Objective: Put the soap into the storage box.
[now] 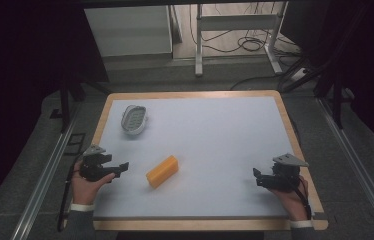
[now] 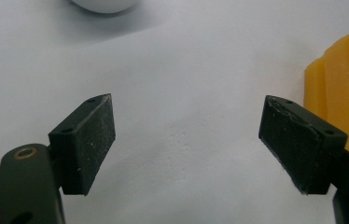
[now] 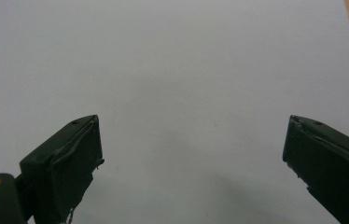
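Two hand-held grippers, left (image 1: 123, 165) and right (image 1: 256, 175), gape empty; the oval basket's (image 1: 135, 119) contents are unclear.

Table (image 1: 225, 145) with pale top, wood rim; orange ridged block (image 1: 162, 171) near-left of centre; oval mesh strainer (image 1: 134, 120) far left, well apart; cables on floor (image 1: 245, 42) beyond

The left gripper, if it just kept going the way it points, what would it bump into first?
Probably the orange block: the left gripper points toward it, though in its own view the block sits off to the right, so it might only graze it.
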A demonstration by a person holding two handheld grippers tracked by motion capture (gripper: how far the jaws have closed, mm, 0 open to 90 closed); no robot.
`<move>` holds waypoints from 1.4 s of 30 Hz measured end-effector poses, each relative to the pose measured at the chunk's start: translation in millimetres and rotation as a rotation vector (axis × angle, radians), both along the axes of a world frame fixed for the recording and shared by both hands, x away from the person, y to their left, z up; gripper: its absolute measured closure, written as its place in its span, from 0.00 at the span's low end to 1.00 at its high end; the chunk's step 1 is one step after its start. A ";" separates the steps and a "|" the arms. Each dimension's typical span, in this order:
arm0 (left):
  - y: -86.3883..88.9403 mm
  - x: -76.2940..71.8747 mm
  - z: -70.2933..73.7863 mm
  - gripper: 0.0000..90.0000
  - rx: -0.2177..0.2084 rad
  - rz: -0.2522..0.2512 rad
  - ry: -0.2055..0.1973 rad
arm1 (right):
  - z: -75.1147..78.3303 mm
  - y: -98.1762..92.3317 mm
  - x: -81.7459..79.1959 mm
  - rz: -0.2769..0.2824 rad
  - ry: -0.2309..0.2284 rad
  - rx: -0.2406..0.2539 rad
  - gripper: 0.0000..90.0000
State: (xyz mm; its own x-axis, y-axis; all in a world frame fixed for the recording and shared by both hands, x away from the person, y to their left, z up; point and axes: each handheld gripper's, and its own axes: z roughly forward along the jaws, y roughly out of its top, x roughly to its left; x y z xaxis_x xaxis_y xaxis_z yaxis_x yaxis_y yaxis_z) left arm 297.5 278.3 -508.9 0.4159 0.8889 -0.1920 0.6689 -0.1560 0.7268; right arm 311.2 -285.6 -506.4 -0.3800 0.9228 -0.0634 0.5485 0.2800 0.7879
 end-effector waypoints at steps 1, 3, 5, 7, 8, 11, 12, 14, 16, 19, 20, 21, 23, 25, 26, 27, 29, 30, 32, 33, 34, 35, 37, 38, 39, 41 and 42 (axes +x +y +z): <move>-0.6 0.6 -0.1 0.21 0.002 -0.002 0.000 | 0.9 -1.7 -0.3 -0.003 -0.005 0.004 0.06; -1.4 1.9 0.0 0.22 0.006 -0.007 0.002 | 1.7 -3.6 -0.9 -0.006 -0.007 0.010 0.07; -2.0 2.9 -0.2 0.22 0.008 -0.010 0.007 | 0.6 -4.4 -1.5 0.004 -0.001 0.008 0.07; -2.9 3.5 -0.1 0.22 0.018 -0.009 0.008 | -0.4 -3.6 -2.7 0.004 0.007 0.012 0.07; -3.2 3.6 0.3 0.22 0.020 -0.008 0.007 | -0.8 -3.1 -3.3 0.008 0.007 0.009 0.08; -3.7 0.8 5.1 0.23 0.007 0.009 -0.032 | -1.0 -2.0 -5.3 0.013 0.003 -0.002 0.08; -3.2 -0.1 7.3 0.24 0.002 0.002 -0.038 | -1.0 -2.3 -5.9 0.010 0.003 -0.004 0.08; -4.2 -1.2 9.8 0.24 0.012 -0.014 -0.029 | -1.6 -3.4 -6.7 0.003 0.007 -0.008 0.09; -3.6 -1.8 10.9 0.24 0.011 -0.005 -0.035 | -2.1 -4.4 -7.1 0.009 0.020 -0.001 0.09; -2.5 -1.4 11.1 0.24 0.010 -0.008 -0.031 | -2.3 -4.5 -7.3 0.004 0.020 -0.003 0.09; -2.7 -1.3 11.0 0.24 0.008 -0.011 -0.028 | -2.3 -4.6 -7.3 0.005 0.021 -0.002 0.09; -3.3 -1.5 11.0 0.24 0.002 -0.013 -0.027 | -2.4 -4.8 -7.3 0.005 0.021 -0.002 0.09; -5.2 -3.1 13.5 0.24 0.003 -0.024 -0.036 | -2.4 -5.4 -7.2 0.006 0.019 0.001 0.09; -9.2 -4.6 17.5 0.25 0.009 -0.047 -0.040 | -2.5 -7.0 -7.3 0.003 0.017 0.005 0.09; -11.5 -4.8 19.1 0.25 0.014 -0.045 -0.041 | -2.7 -7.8 -7.5 -0.003 0.017 0.007 0.09; -11.5 -4.8 19.1 0.25 0.014 -0.045 -0.041 | -2.7 -7.8 -7.5 -0.003 0.017 0.007 0.09; -15.5 -3.1 20.1 0.25 0.025 -0.047 -0.030 | -3.6 -9.3 -8.0 -0.006 0.015 0.006 0.09; -19.5 -1.0 20.8 0.25 0.037 -0.049 -0.023 | -4.7 -10.2 -8.3 -0.005 0.014 0.004 0.09; -22.8 -0.1 23.4 0.25 0.046 -0.052 -0.016 | -5.9 -10.2 -8.5 -0.001 0.018 0.000 0.09; -24.0 0.0 25.2 0.24 0.045 -0.055 -0.014 | -6.1 -10.4 -8.5 -0.001 0.017 0.000 0.09; -24.4 0.4 27.6 0.24 0.049 -0.059 -0.015 | -5.9 -10.7 -8.6 -0.001 0.017 0.003 0.09; -24.6 0.7 30.2 0.24 0.048 -0.061 -0.015 | -5.6 -11.2 -8.6 -0.003 0.016 0.004 0.09; -24.5 1.0 33.0 0.24 0.049 -0.062 -0.017 | -5.0 -11.6 -8.7 -0.007 0.014 0.005 0.09; -23.9 1.6 38.5 0.23 0.050 -0.069 -0.021 | -3.7 -12.8 -9.0 -0.013 0.007 0.008 0.09; -23.8 1.8 40.8 0.23 0.051 -0.075 -0.021 | -3.0 -13.3 -9.2 -0.015 0.003 0.012 0.09; -23.6 1.4 44.9 0.23 0.057 -0.083 -0.036 | -2.1 -14.2 -10.1 -0.024 -0.003 0.009 0.09; -23.5 1.0 46.6 0.23 0.056 -0.081 -0.044 | -1.7 -14.4 -10.9 -0.027 -0.001 0.012 0.09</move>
State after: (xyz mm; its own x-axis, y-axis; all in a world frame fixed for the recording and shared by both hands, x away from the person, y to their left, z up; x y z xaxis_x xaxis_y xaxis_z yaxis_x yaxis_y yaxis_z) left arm 298.6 254.8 -462.2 0.4938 0.8608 -0.1232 0.6204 -0.2495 0.7436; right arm 300.2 -300.0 -508.1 -0.3546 0.9335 -0.0531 0.5548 0.2558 0.7917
